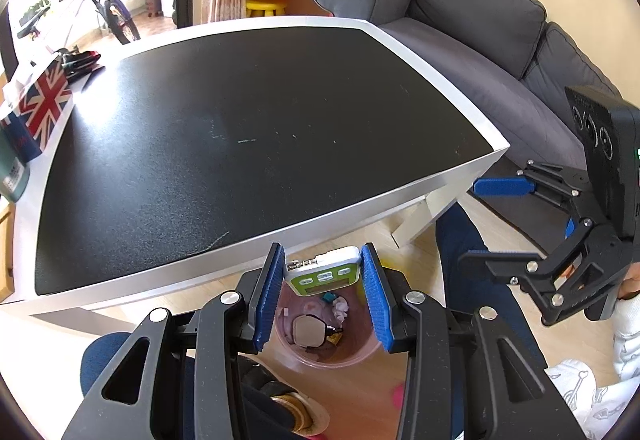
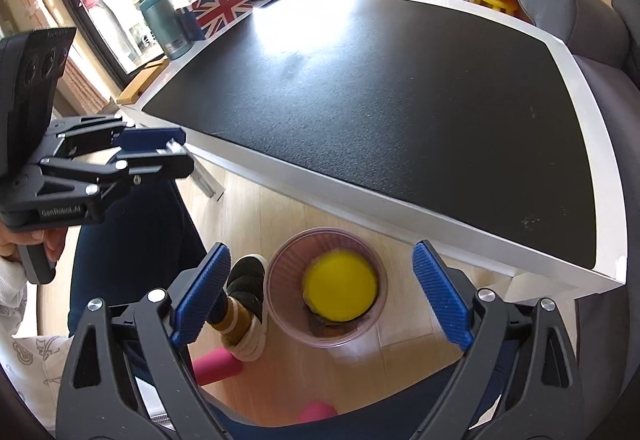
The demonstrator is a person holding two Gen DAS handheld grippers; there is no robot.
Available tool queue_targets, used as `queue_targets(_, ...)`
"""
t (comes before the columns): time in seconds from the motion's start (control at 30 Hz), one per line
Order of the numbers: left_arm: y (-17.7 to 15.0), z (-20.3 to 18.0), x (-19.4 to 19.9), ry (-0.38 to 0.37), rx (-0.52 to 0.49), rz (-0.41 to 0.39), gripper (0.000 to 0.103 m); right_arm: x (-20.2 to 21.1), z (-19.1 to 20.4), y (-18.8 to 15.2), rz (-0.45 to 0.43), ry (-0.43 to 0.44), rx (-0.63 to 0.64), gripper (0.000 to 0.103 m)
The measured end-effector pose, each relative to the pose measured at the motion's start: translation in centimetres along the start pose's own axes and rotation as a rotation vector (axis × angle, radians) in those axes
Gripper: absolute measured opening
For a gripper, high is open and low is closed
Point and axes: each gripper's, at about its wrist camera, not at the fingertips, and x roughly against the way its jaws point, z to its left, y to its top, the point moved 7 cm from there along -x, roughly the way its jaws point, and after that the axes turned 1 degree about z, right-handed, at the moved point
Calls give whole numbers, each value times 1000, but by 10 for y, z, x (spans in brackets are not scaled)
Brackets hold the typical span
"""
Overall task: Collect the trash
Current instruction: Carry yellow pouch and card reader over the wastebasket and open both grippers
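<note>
The left gripper (image 1: 324, 272) clamps a small white-and-green electronic device (image 1: 323, 272) with rounded buttons and a jack socket between its ribbed blue pads, at lower centre of its view, directly above a translucent pink plastic bin (image 1: 328, 332) on the wooden floor. Crumpled scraps lie inside the bin. In the right wrist view, the right gripper (image 2: 320, 296) is spread wide and holds nothing, hovering over the same round bin (image 2: 326, 290), where a smooth yellow disc (image 2: 340, 286) rests. The matte black, white-edged desk (image 1: 256, 128) fills the upper frame.
</note>
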Motion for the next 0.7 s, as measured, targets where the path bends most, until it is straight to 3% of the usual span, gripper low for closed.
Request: queue_targets(0.7,-12,-15,-23,-35,-33,56,39,13,-23,-3,-23,-23,-63,92)
